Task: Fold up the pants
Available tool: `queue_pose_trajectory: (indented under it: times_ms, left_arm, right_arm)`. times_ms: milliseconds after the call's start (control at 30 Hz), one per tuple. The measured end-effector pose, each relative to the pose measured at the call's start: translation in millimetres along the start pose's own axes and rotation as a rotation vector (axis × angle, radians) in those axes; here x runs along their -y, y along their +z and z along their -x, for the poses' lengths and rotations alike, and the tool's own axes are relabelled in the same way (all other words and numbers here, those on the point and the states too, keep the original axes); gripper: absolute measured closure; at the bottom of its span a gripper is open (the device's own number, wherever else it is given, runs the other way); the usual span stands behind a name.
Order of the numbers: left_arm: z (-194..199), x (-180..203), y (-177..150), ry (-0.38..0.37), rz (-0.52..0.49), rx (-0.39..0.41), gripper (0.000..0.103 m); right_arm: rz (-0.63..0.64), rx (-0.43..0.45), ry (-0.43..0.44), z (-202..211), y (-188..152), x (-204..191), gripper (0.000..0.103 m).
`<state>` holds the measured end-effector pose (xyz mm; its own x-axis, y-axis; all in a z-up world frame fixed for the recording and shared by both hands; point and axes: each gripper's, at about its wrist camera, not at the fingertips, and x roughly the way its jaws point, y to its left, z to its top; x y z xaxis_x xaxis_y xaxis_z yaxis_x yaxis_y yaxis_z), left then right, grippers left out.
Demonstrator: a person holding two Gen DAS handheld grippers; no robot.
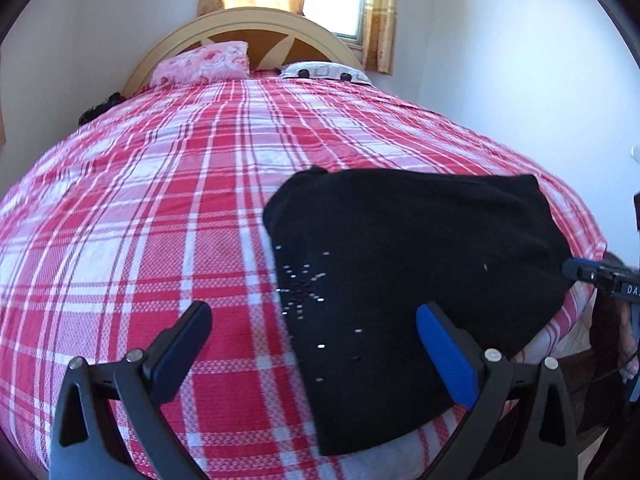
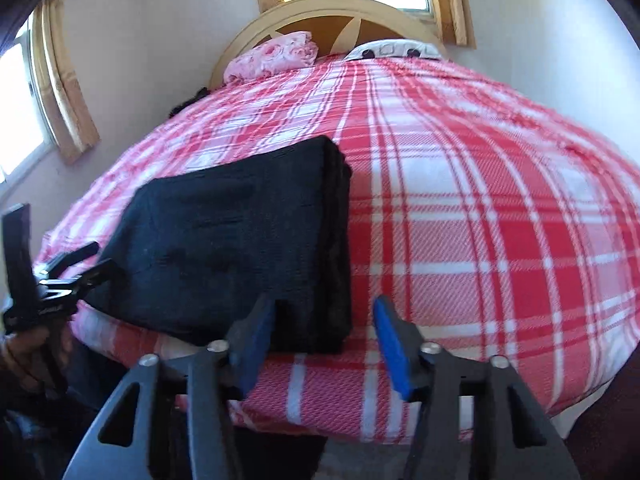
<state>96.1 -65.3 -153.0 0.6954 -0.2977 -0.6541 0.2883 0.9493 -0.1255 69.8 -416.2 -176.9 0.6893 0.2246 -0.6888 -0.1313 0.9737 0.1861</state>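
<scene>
A: While the folded black knit pants [image 1: 404, 280] are lying at the lower right of the left wrist view, near the bed's near edge, what is sitting around them?

B: The red-and-white plaid bedspread [image 1: 160, 208] is filling most of the frame. At the upper middle, a pink floral pillow [image 1: 202, 62] and a white pillow with dark spots [image 1: 324, 71] are leaning by the arched beige wooden headboard [image 1: 244, 26], with yellow curtains [image 1: 380, 12] hanging above.

A: How are the fingers standing?

B: The left gripper [image 1: 314, 312] is hovering with its fingers spread wide, gripping nothing; one finger is hanging over the pants, the other over the bedspread. The right gripper [image 2: 324, 312] is sitting at the bottom centre of its own view, jaws partly apart, the folded corner of the pants lying between them. I cannot tell whether the pads are pressing the cloth.

A: Is anything getting in the way?

B: Nothing is covering the pants. In the left wrist view the right gripper is poking in at the pants' right edge.
</scene>
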Motion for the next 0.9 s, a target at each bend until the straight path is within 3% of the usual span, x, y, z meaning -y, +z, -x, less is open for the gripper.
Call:
queue_pose_trajectory:
  times_ms: [133, 267, 400, 700, 900]
  left_arm:
    - [-6.5, -12.2, 2.5, -0.037, 0.053, -0.018, 0.0]
    - [-15.5, -9.8, 7.9, -0.047, 0.025, -0.039, 0.0]
    - [-22.0, -10.2, 12.1, -0.046, 0.037, -0.067, 0.0]
    - [-35.5, -7.0, 17.2, -0.02, 0.008, -0.106, 0.0]
    - [-35.3, -6.4, 16.8, -0.012, 0.012, -0.11, 0.0]
  right_arm:
    - [-0.065, -0.041, 0.071, -5.2, 1.6, 11.3, 0.061]
    - [-0.141, -0.014, 0.131, -4.7, 1.4, 26.9, 0.059]
    - [-0.135, 0.034, 0.129, 2.5, 7.5, 23.5, 0.057]
    - [-0.23, 0.035, 0.16, -24.9, 29.3, 37.7, 0.057]
    - [-0.212, 0.056, 0.128, -30.0, 33.7, 32.1, 0.056]
